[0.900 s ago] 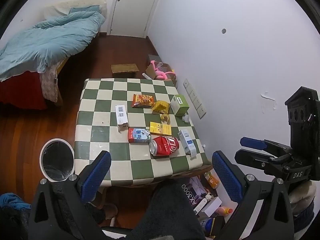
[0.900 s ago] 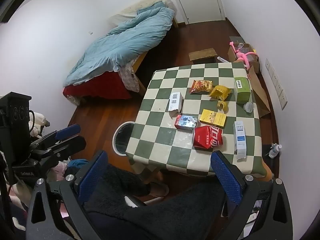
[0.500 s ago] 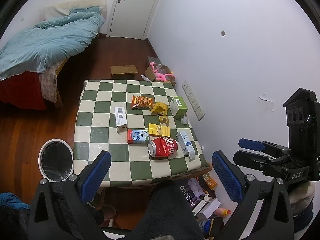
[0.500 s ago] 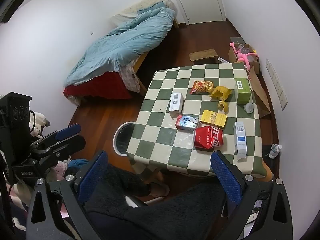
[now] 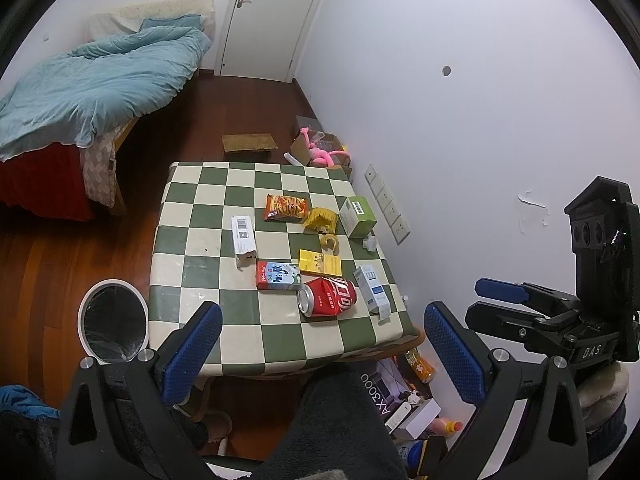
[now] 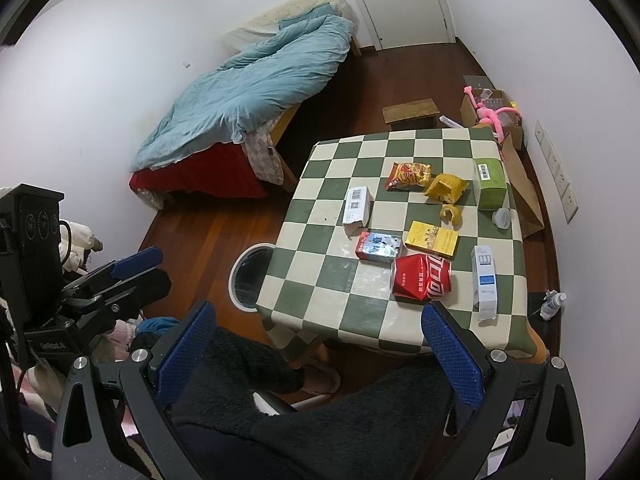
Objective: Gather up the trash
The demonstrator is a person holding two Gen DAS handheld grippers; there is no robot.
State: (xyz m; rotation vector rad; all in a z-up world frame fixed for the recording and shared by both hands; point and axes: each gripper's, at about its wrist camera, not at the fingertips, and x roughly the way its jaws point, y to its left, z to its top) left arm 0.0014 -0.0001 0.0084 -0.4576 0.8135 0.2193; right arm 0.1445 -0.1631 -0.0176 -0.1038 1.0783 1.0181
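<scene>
Checkered desk [image 5: 192,240] holding litter | both tools, left [image 5: 320,354] and right [image 6: 316,350], hovering wide open, empty | start with near can [image 5: 326,300], gripping across its body; bin [image 5: 112,322] waiting near-left.

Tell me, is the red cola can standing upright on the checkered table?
No, the red cola can lies dented on its side on the checkered table, its top facing the camera in the left wrist view.
</scene>
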